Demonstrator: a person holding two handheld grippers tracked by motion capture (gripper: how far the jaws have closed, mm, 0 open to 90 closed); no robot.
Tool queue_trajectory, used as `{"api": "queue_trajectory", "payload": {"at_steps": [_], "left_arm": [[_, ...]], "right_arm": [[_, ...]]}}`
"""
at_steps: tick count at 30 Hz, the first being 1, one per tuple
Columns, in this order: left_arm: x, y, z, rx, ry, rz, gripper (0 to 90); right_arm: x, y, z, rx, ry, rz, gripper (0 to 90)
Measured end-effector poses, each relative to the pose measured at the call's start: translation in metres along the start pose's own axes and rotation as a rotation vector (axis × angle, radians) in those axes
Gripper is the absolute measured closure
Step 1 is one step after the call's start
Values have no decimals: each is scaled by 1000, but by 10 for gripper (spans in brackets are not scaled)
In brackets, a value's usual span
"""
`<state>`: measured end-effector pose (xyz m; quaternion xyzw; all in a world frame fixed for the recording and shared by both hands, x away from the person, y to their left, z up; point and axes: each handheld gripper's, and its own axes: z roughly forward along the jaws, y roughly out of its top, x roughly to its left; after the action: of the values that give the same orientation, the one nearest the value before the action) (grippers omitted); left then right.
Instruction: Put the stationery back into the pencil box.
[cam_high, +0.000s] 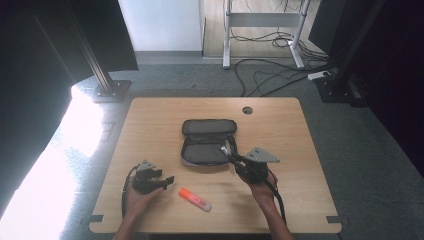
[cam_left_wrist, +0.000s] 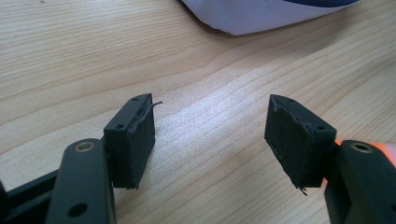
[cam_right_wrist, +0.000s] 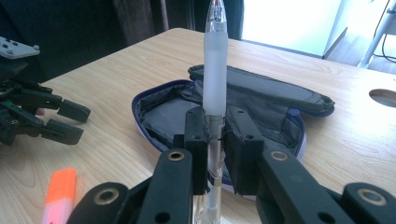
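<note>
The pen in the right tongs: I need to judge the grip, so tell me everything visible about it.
The pen is a slim plastic stick with a frosted, translucent grip sleeve and a clear barrel below it. The right tongs are shut on it, pads pressing the barrel just under the sleeve. In the right gripper view it runs lengthwise between the jaws, its tip pointing away over the open grey pencil case. Nothing else touches it.

An orange highlighter (cam_high: 195, 199) lies flat on the wooden desk (cam_high: 150, 125), between the left tongs and the right tongs and nearer the person's edge. A round cable hole (cam_high: 247, 110) sits in the desk beyond the right tongs. Farther off, black cables (cam_high: 270, 75) sprawl over the grey floor (cam_high: 175, 75).
</note>
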<state>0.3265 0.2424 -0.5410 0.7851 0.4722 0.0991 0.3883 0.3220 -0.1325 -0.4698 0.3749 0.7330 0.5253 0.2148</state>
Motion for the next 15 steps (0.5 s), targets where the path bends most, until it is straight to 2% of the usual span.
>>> {"api": "queue_trajectory", "payload": {"at_steps": [15], "left_arm": [[2,-1,-1,3,-2,-5,340]], "right_arm": [[-4,10,16,6,1,11,790]]}}
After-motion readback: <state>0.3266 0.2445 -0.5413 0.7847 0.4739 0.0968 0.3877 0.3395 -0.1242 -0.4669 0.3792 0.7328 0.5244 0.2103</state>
